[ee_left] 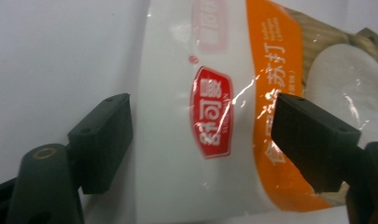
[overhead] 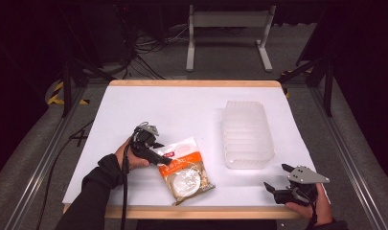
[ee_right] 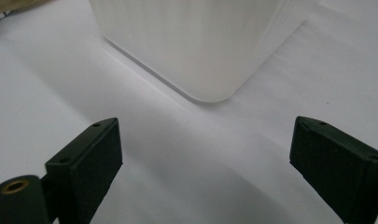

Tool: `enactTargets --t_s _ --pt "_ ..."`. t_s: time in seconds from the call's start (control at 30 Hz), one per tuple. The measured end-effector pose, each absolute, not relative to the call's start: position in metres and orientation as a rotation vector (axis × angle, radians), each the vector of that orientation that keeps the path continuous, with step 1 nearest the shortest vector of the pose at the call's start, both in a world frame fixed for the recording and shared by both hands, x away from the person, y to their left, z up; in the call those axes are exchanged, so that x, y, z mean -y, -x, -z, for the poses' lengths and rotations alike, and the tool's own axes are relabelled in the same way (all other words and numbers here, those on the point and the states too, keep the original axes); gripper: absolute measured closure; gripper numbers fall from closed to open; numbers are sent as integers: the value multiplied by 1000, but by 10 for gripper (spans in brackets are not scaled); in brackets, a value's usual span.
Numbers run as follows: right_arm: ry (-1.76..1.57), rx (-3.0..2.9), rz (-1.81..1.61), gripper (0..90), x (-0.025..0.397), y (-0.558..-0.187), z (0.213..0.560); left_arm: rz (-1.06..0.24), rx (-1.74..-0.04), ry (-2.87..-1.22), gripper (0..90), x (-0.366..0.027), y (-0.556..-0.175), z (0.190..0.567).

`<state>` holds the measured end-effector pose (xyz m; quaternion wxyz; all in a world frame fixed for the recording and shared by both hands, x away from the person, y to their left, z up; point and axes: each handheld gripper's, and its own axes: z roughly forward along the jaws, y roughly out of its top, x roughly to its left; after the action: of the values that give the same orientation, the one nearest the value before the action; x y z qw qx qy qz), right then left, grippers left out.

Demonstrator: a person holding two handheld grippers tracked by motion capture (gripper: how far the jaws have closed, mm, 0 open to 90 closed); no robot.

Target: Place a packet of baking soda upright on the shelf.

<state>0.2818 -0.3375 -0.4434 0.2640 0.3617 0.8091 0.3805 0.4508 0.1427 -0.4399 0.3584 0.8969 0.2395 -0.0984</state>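
Note:
A snack bag [overhead: 186, 169] with white, orange and tan print and a red logo lies flat near the table's front centre. My left gripper [overhead: 159, 154] is open and hovers over the bag's upper left end. In the left gripper view its two jaws stand on either side of the bag's white end and red logo [ee_left: 211, 112], apart from it. My right gripper [overhead: 279, 180] is open near the front right corner of the table, nothing between its jaws. It faces the near corner of a translucent white plastic tub [ee_right: 196, 42].
The ribbed tub [overhead: 245, 133] stands right of centre on the white table top [overhead: 153, 110]. A wooden edge [overhead: 196, 212] runs along the table's front. Metal frame rails flank the table, with cables on the floor behind.

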Motion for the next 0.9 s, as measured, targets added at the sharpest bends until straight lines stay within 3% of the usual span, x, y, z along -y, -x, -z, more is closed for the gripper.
enactTargets --t_s 0.23,0.5,0.7,0.8,0.9 --pt "-979 -2189 -1044 94 338 -282 443 283 -594 -2350 235 -127 -457 437" --pt "-982 -2196 -1047 95 339 -282 444 329 -606 -2347 295 -140 -457 435" --pt "-983 -2209 -1041 96 339 -282 444 332 -484 -2293 553 -148 -450 422" --pt "-988 -2208 -1042 96 340 -283 444 276 -572 -2353 462 -144 -452 426" --pt "-986 -2209 -1041 97 340 -282 444 327 -530 -2363 494 -143 -451 430"
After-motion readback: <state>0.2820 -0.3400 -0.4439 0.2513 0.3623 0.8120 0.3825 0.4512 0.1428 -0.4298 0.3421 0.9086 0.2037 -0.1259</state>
